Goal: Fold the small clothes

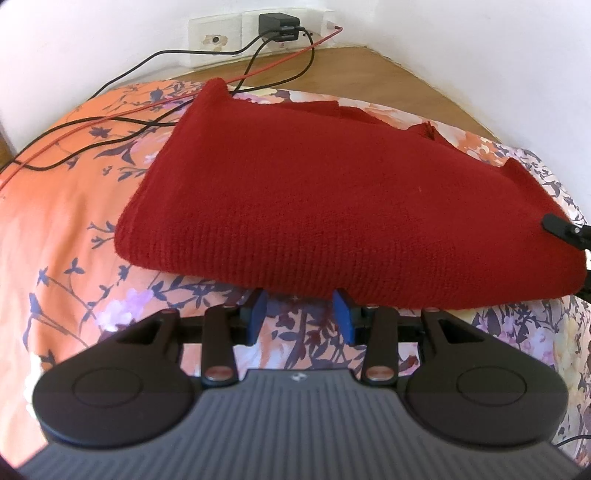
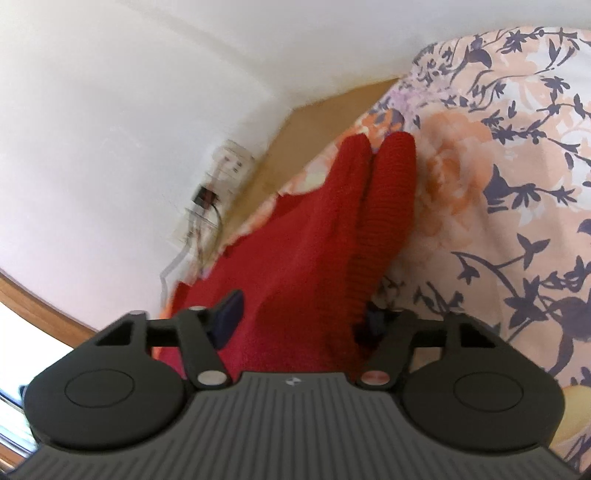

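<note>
- Red knitted garment (image 1: 332,192): lay folded on a bed, on a floral bedcover (image 1: 62,229) of orange, pink and dark blue; ribbed hem faced the left wrist camera, and the near edge overhung the fingertips of the left hand-held gripper (image 1: 300,314).
- Left hand-held gripper: blue pads (image 1: 343,317) stood clearly apart, just under the garment's near edge; nothing was clamped between them.
- Right hand-held gripper (image 2: 299,317): seen in the left wrist view as a black tip at the garment's right edge; in its own view the blue pads (image 2: 229,314) sat wide apart with red knit bunched between them. Whether the pads pressed the cloth could not be told.
- Two rounded folds of the garment (image 2: 373,173): extended away from the right hand-held gripper across the bedcover.
- Wooden bed frame (image 1: 388,70): visible beyond the bedcover, against a white wall.
- Wall sockets (image 1: 221,37): carried a black charger (image 1: 277,26).
- Black cables (image 1: 140,66) and a red cable (image 1: 110,114): trailed from the sockets over the bedcover, left of the garment.
</note>
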{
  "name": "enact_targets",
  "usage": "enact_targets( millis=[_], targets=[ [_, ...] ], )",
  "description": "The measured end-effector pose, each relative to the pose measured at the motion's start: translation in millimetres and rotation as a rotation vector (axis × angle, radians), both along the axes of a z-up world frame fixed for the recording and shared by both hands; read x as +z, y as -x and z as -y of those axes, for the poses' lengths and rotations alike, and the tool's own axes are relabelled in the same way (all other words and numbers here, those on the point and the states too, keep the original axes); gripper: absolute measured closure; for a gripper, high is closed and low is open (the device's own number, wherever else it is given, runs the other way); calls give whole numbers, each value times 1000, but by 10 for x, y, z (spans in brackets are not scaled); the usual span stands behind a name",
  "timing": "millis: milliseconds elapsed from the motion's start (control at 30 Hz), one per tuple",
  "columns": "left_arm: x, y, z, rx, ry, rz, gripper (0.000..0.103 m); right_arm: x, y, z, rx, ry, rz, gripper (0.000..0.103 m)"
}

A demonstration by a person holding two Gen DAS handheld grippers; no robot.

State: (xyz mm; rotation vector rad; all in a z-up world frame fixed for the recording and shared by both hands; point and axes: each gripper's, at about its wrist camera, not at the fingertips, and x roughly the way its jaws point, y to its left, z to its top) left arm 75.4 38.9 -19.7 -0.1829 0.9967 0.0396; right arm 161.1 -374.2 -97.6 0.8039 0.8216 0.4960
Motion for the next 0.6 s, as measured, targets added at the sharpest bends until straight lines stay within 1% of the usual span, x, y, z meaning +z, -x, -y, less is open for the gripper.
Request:
enact_targets(
  millis=[33, 133, 200, 333, 433, 467, 533, 567, 600],
  targets=[
    [1, 5, -4, 2, -1, 1, 61, -3, -4, 10, -1, -9, 1, 36],
    [7, 26, -21, 1, -2, 11, 61, -66, -26, -19, -10, 32, -23, 36],
    [7, 40, -40, -9, -1, 9, 61, -142, -26, -32, -31, 40, -50, 34],
    [-7, 35, -106, -46, -9, 7, 61, -166, -4, -53, -48, 48, -39, 34],
    [-14, 15, -173, -71, -3, 3, 61, -158, 14, -73, -69, 52, -48, 34],
    [-14, 11, -201, -78, 1, 4, 61, -149, 13, -88, -74, 58, -47, 36],
    [-15, 1, -251, -91, 8, 2, 61, -95, 31, -111, -80, 77, -35, 44],
    [-15, -4, -270, -100, 10, 1, 61, -63, 37, -120, -82, 81, -27, 51],
    [-12, -11, -289, -110, 11, 1, 61, -21, 50, -128, -84, 86, -18, 54]
  ],
)
